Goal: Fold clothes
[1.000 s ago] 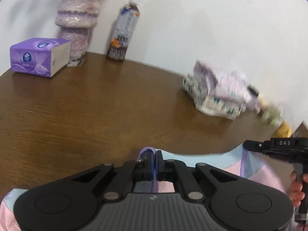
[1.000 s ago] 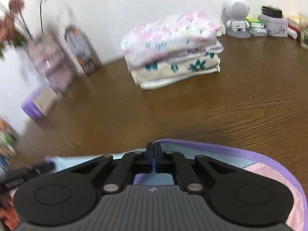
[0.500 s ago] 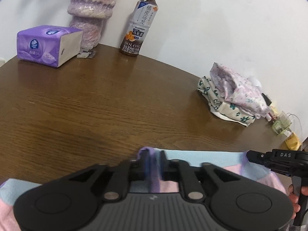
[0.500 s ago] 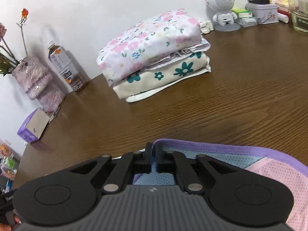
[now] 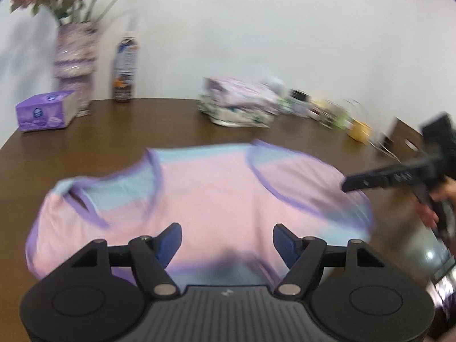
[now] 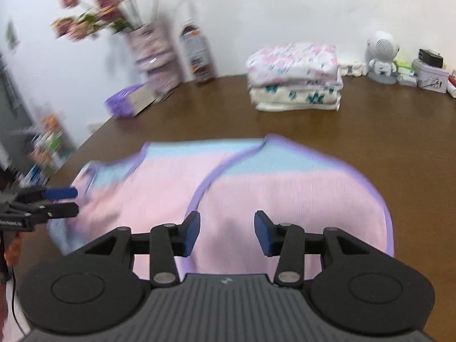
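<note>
The garment (image 5: 205,199), pink and blue with purple trim, lies on the table (image 5: 114,131) at 12 o'clock from both grippers, partly folded. Left gripper (image 5: 227,240): jaws opening, spread, nothing pinched. Right gripper (image 6: 226,232): jaws opening, spread, cloth below but not between the pads. Step in hand, as judged: release after a fold. The next move calls for choosing a fresh edge and gripping it with both tools. A folded stack (image 6: 295,77) sits at 1 o'clock.

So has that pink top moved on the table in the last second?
Yes. The pink top now lies spread toward the folded stack; before, only its edge showed, pinched in the right gripper's fingers, now opening and clear of it.
</note>
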Available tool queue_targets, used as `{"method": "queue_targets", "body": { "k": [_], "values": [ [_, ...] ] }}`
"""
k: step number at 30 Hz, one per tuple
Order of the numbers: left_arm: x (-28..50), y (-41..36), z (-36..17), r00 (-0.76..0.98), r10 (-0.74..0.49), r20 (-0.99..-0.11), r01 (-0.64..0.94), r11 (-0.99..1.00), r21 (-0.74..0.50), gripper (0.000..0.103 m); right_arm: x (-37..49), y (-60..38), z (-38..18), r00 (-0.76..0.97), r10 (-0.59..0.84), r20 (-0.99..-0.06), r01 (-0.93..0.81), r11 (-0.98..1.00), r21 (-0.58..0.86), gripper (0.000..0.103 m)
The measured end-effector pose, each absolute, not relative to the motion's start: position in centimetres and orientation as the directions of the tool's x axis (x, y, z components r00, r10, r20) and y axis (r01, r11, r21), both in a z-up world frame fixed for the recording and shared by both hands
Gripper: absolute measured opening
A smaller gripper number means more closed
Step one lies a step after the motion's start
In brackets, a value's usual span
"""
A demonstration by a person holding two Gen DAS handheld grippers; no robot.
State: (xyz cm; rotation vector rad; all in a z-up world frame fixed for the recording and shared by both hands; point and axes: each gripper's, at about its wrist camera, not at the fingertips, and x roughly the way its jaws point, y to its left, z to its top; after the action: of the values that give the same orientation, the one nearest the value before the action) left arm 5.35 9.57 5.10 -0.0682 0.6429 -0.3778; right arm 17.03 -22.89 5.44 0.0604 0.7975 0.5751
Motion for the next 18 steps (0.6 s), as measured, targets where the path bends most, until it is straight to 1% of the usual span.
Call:
{"method": "queue_targets", "body": {
  "k": [4,6,9,10,13,14,15,16,17,18],
  "values": [
    [2.7,7.6,4.5,0.694,-0.418,-0.586,0.426,0.895,-0.134,0.068,13.2,-25.1,4.0,0.523,0.516,-0.678,-0.493,0.832,0.253,0.041],
    [2.1,6.6,4.2,0.673,-0.436,-0.597,0.467,0.877,-0.114,0.067,12.1,-25.9,3.2,0.504,0.534,-0.680,-0.495,0.823,0.279,0.040],
    [2.4,5.3,3.8,0.657,-0.434,-0.616,0.494,0.866,-0.082,0.056,11.2,-26.4,2.5,0.502,0.544,-0.672,-0.497,0.818,0.291,0.038],
    [2.7,5.1,3.6,0.651,-0.436,-0.622,0.502,0.861,-0.079,0.050,10.9,-26.5,2.3,0.504,0.546,-0.669,-0.498,0.817,0.291,0.037],
    [3.5,4.8,3.0,0.631,-0.440,-0.639,0.505,0.858,-0.092,0.043,10.3,-26.8,1.8,0.510,0.544,-0.666,-0.501,0.817,0.284,0.033],
    [3.8,4.9,2.8,0.623,-0.442,-0.646,0.501,0.859,-0.105,0.039,10.1,-26.9,1.6,0.512,0.544,-0.665,-0.503,0.817,0.281,0.032],
    [4.1,5.0,2.5,0.613,-0.446,-0.652,0.496,0.860,-0.122,0.024,10.0,-27.0,1.4,0.515,0.545,-0.661,-0.506,0.816,0.279,0.032],
    [4.4,5.2,2.3,0.599,-0.449,-0.663,0.487,0.861,-0.143,0.004,9.9,-27.1,1.3,0.520,0.547,-0.656,-0.509,0.815,0.276,0.030],
    [4.6,5.5,2.0,0.586,-0.455,-0.671,0.475,0.863,-0.171,0.001,9.9,-27.1,1.2,0.523,0.547,-0.654,-0.514,0.814,0.271,0.024],
    [4.6,5.9,1.8,0.575,-0.464,-0.674,0.460,0.865,-0.202,0.001,9.8,-27.1,1.2,0.525,0.540,-0.658,-0.516,0.817,0.258,0.019]
  ]
}}
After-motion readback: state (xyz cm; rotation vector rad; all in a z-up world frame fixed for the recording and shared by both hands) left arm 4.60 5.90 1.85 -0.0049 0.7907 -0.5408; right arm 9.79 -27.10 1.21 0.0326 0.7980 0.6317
